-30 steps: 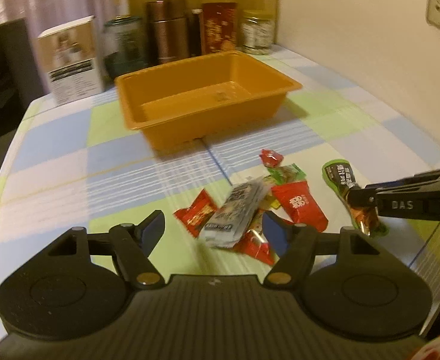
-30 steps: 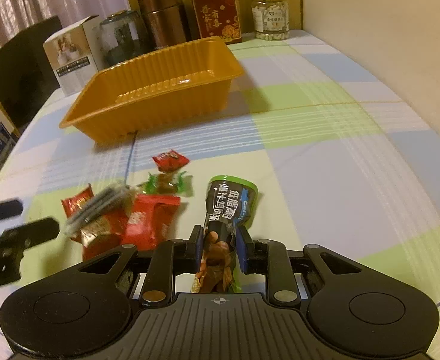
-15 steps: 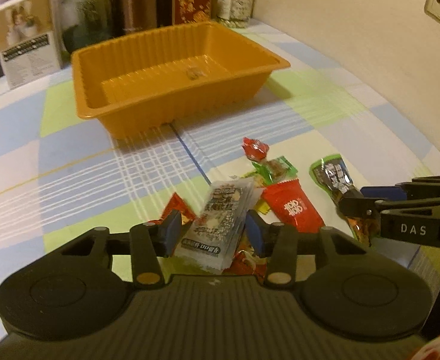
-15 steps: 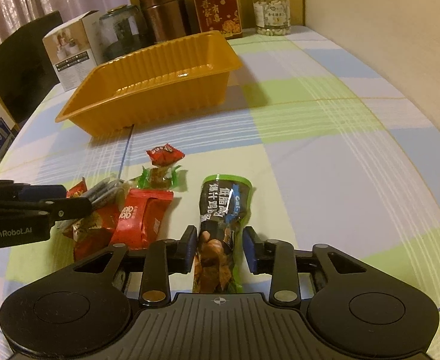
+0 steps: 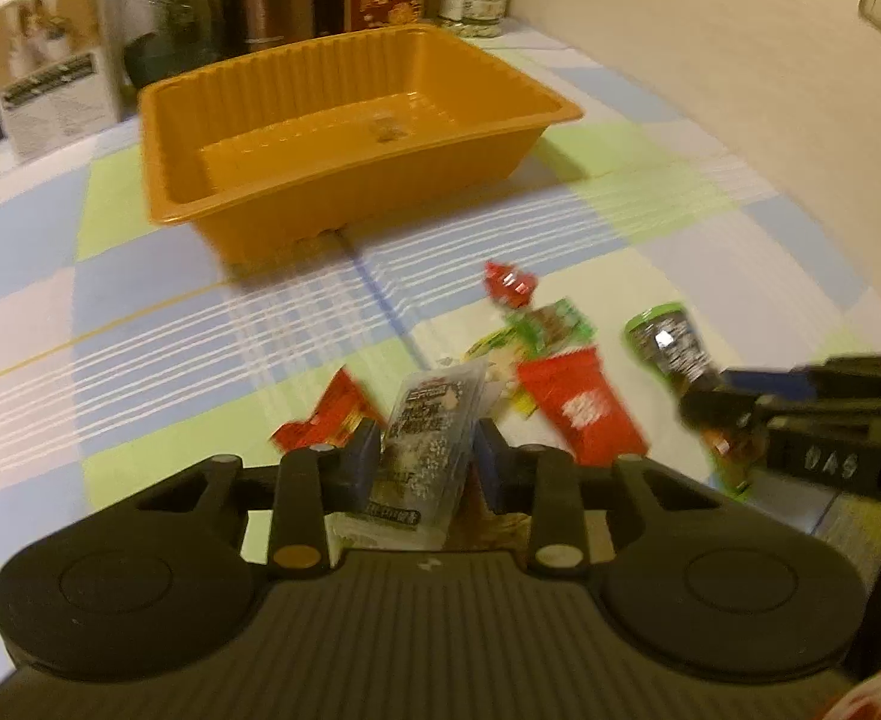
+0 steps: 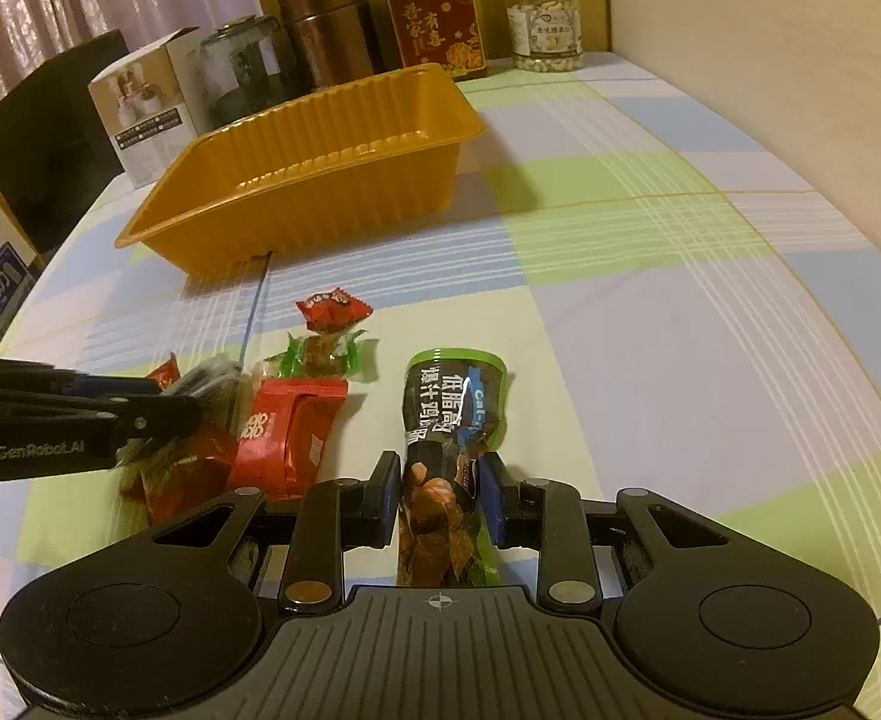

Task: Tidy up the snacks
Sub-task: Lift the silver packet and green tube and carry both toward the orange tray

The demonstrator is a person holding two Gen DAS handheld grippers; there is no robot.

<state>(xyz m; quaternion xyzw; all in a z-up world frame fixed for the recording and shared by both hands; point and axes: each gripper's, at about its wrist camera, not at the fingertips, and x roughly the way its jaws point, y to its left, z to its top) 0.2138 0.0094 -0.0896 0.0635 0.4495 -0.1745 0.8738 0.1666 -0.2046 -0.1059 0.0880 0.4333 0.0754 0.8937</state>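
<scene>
My left gripper (image 5: 425, 456) is closing, and its blue pads touch both sides of a clear silver-printed snack packet (image 5: 434, 420) on top of the snack pile. My right gripper (image 6: 440, 492) is also closing, with its pads pinching the lower part of a green-and-black snack packet (image 6: 455, 402) that lies on the cloth. Between the two lie a red packet (image 6: 290, 432), a green-wrapped candy (image 6: 326, 351) and a small red candy (image 6: 329, 312). Another red packet (image 5: 326, 420) lies left of the silver one. The orange tray (image 5: 320, 180) stands behind them.
Along the back edge of the table stand a white box (image 6: 146, 102), a dark glass jar (image 6: 242, 72), a brown canister (image 6: 326, 24), a red tin (image 6: 434, 18) and a nut jar (image 6: 542, 24). A wall (image 6: 770, 60) runs along the right. A dark chair (image 6: 50, 144) is at the left.
My left gripper moved forward and down over the silver packet and its jaws closed in on it. My right gripper stayed put; its jaws loosened a little, then tightened on the green packet.
</scene>
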